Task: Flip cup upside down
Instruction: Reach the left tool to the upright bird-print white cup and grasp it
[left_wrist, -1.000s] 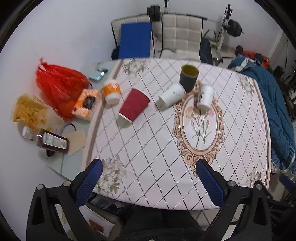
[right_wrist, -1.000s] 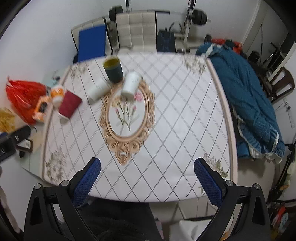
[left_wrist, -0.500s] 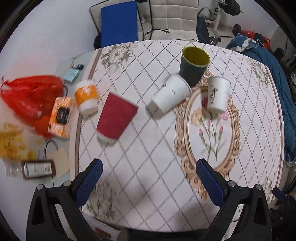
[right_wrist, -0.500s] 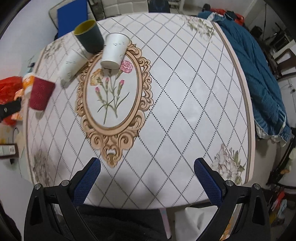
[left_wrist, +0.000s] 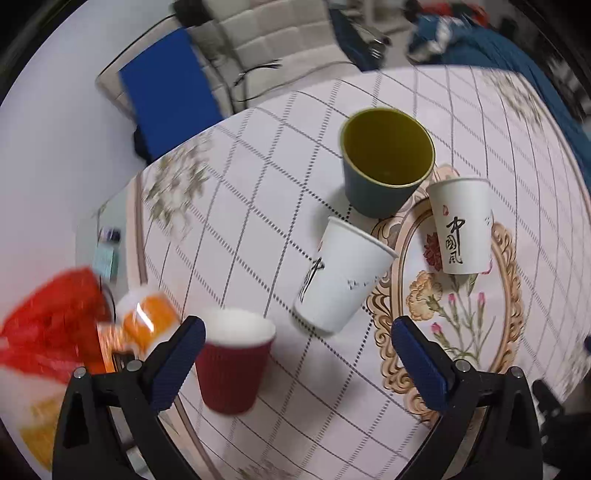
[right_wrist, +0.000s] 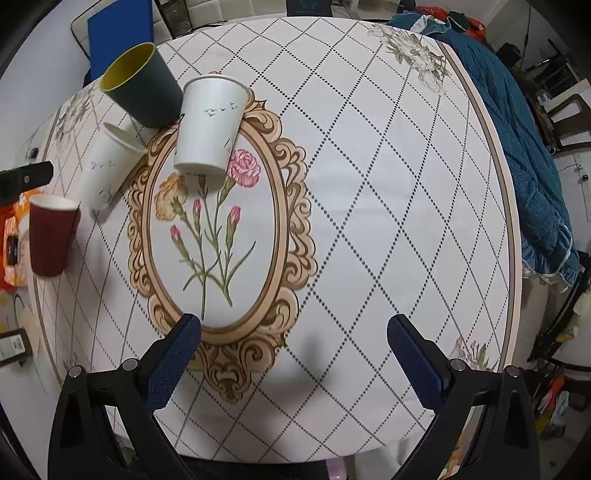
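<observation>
Several cups stand upright on the patterned table (right_wrist: 369, 206). A dark red ribbed cup (left_wrist: 232, 365) stands nearest my left gripper (left_wrist: 295, 365), just inside its left finger; it also shows in the right wrist view (right_wrist: 51, 236). Beyond it stand two white paper cups (left_wrist: 341, 277) (left_wrist: 463, 225) and a dark teal cup with a yellow inside (left_wrist: 386, 162). The left gripper is open and empty, low over the table. My right gripper (right_wrist: 293, 358) is open and empty above the table's near edge, well right of the cups (right_wrist: 208, 125).
A red plastic bag (left_wrist: 48, 328) and an orange-and-white container (left_wrist: 147, 317) lie left of the red cup at the table's edge. A blue-backed chair (left_wrist: 170, 96) and a white chair stand behind the table. A blue blanket (right_wrist: 517, 147) hangs along the right side.
Both grippers have moved forward and down toward the table. The cups now loom larger in the left wrist view, and the red cup has come beside the left finger. Nothing was grasped.
</observation>
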